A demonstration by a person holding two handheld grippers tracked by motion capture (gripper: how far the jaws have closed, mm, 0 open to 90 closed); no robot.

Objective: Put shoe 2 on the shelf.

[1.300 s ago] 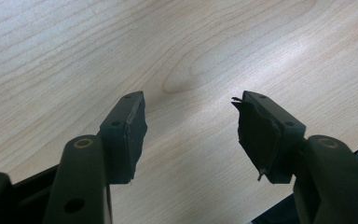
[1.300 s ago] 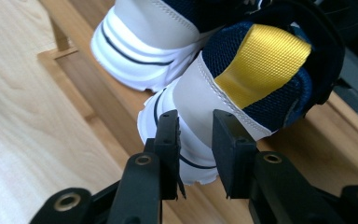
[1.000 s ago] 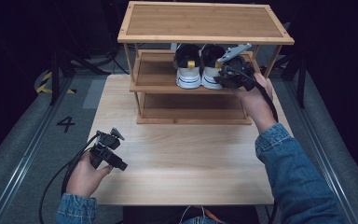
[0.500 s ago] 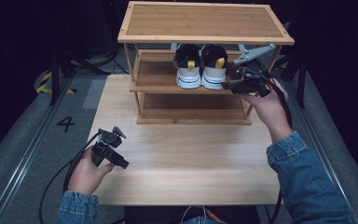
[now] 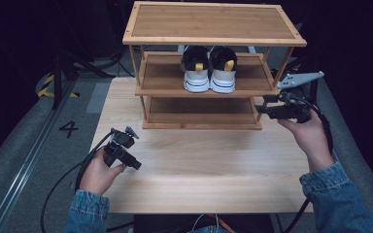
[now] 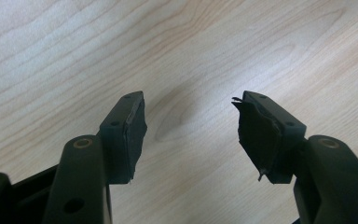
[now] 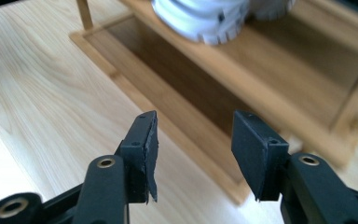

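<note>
Nearest the person, the left gripper (image 5: 137, 165) hangs low over the pale wooden table (image 5: 204, 189), its black jaws spread apart with nothing but bare wood grain between them in the left gripper view; it looks parked out of the way, taking no part in the work at the rack. Farther on, at the table's right edge, the right gripper (image 5: 264, 111) is held level beside the bottom right corner of the three-tier bamboo shoe rack (image 5: 213, 41). Its jaws have just been opening and stand wide, empty between the pads (image 7: 147, 140), which suggests a release just made. Beyond it, the pair of white sneakers with black uppers and yellow heel tabs (image 5: 210, 73) stands side by side on the rack's middle shelf, heels toward the person, toes pointing inward, likely their intended resting place. The toes are hidden under the top shelf, the right gripper view cuts the sneakers to blurred white soles (image 7: 205, 18), and the room behind the rack is too dark to read.
</note>
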